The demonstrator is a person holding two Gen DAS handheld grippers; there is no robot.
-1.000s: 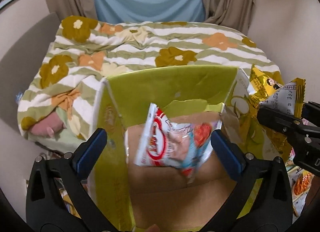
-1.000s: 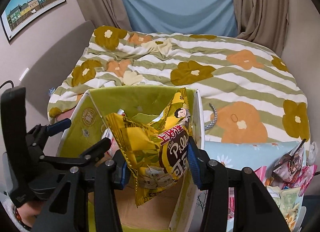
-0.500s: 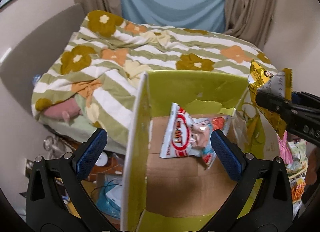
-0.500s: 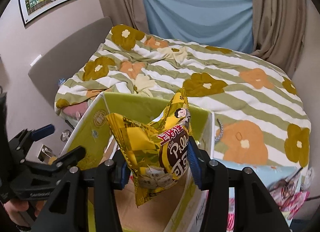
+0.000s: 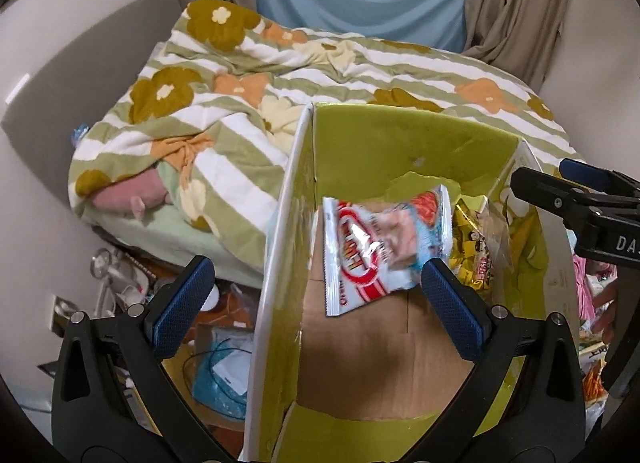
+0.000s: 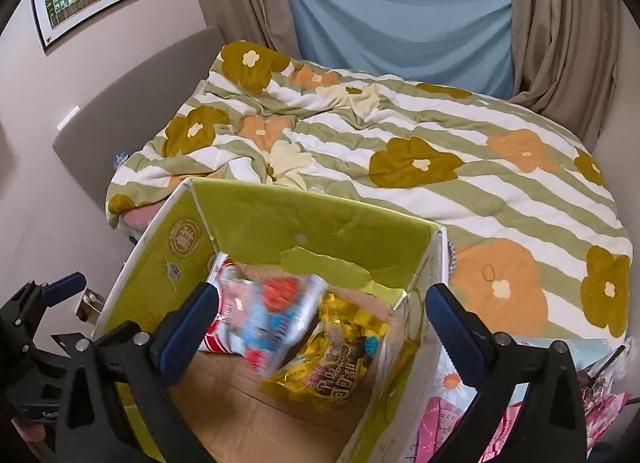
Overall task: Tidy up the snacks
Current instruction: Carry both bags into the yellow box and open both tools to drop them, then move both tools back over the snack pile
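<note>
Dropped from the right gripper (image 6: 320,323), now spread empty like the left gripper (image 5: 316,303), the yellow packet (image 6: 340,359) lies in the green box (image 6: 320,231) beside the red-and-white packet (image 5: 384,247), so fetching another snack seems next.

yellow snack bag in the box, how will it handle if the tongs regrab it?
The yellow snack bag looks crinkled and puffy, so probably floppy and light for its size. Its glossy foil may slip between the pads. It lies flat against the white and red packet inside the green box, so unlikely to roll.
</note>
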